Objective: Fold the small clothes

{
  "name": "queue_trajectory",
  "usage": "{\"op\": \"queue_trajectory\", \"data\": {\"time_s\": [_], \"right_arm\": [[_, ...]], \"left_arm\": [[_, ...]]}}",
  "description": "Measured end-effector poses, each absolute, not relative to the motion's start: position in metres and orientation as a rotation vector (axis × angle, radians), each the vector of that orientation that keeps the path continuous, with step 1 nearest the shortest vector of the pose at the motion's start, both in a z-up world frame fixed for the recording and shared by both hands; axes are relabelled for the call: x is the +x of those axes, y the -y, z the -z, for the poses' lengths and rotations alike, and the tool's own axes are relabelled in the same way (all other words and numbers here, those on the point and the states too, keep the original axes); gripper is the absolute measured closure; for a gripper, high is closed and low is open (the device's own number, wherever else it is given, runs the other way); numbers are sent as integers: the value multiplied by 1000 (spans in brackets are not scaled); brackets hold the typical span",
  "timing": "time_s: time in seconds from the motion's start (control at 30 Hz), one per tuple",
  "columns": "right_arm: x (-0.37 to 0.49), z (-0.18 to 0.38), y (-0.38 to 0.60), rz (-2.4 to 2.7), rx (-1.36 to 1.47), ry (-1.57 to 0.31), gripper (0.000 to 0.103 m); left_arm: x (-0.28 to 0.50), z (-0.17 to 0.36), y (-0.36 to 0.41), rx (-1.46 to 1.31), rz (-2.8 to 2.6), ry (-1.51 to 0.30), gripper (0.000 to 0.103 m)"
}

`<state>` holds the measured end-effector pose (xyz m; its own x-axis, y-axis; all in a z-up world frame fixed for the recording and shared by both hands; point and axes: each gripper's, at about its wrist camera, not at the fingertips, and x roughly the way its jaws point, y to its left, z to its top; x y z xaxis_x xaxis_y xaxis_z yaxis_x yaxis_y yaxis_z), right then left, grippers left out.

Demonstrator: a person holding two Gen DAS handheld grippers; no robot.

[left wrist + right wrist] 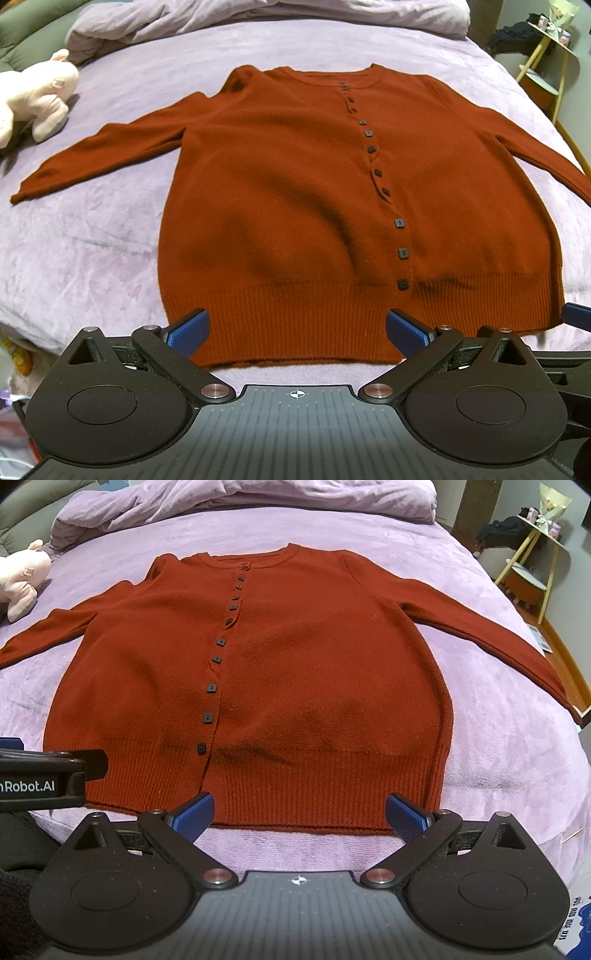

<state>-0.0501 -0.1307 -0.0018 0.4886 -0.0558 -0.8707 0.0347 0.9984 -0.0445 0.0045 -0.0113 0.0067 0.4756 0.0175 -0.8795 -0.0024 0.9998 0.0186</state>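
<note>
A rust-red buttoned cardigan (280,192) (303,672) lies flat, front up, on the lilac bed cover, both sleeves spread outward and the ribbed hem nearest me. My left gripper (297,332) hovers open just over the hem's left half, blue pads wide apart with nothing between them. My right gripper (300,814) stands open above the hem's right half, also empty. Part of the right gripper shows at the far right edge of the left wrist view, and the left gripper's body (40,775) shows at the left edge of the right wrist view.
A pink plush toy (33,99) (22,579) rests on the bed at the far left. A rumpled lilac duvet (258,18) is piled at the head of the bed. A small yellow-legged side table (532,554) stands beyond the right edge.
</note>
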Motion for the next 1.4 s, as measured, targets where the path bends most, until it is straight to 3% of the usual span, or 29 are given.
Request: {"op": "queue_trajectory", "data": {"time_s": [1.4], "right_arm": [[-50, 2, 134, 63, -9, -1049, 4]], "left_arm": [[4, -4, 14, 24, -20, -1082, 0]]}}
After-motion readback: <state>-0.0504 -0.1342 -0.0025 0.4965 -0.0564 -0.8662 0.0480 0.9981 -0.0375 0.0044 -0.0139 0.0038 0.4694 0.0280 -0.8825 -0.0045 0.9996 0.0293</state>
